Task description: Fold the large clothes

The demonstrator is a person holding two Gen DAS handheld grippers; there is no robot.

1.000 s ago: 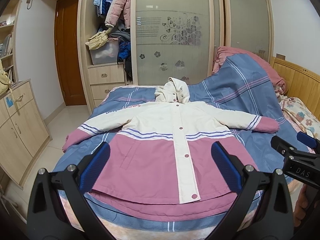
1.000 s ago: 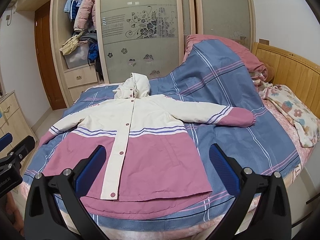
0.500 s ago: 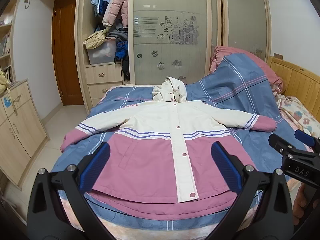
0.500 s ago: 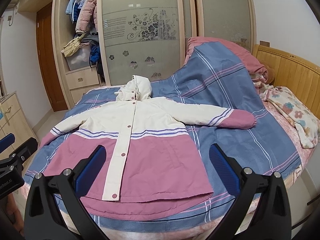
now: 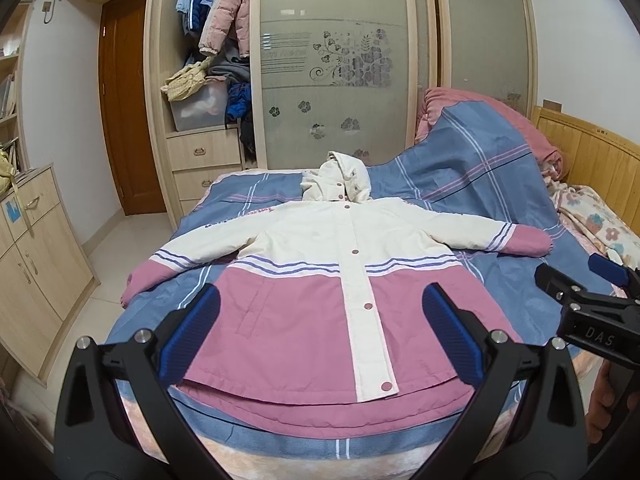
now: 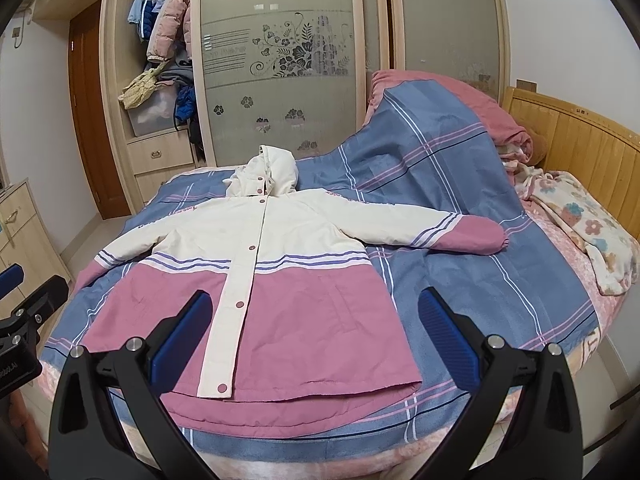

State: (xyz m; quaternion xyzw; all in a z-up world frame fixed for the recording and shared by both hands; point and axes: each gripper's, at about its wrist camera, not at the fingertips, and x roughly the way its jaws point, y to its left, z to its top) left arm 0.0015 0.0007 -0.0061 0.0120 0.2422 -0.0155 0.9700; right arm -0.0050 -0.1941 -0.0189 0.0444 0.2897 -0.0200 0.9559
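A hooded jacket (image 5: 320, 280), cream on top and pink below, lies flat and buttoned on the blue plaid bed, sleeves spread, hood away from me. It also shows in the right wrist view (image 6: 272, 280). My left gripper (image 5: 320, 336) is open and empty, held above the jacket's hem. My right gripper (image 6: 312, 336) is open and empty, over the hem's right half. Each gripper shows in the other's view: the right gripper (image 5: 588, 300) at the right edge, the left gripper (image 6: 24, 308) at the left edge.
A folded blue plaid quilt (image 5: 480, 168) is heaped at the bed's far right, by a floral blanket (image 6: 584, 224) and wooden headboard (image 6: 580, 140). A wardrobe (image 5: 200, 80) with hanging clothes stands behind. A low cabinet (image 5: 36, 260) and tiled floor lie left.
Both grippers have drifted slightly, so the jacket sits a little differently in each view. The jacket has not moved and both grippers stay open.
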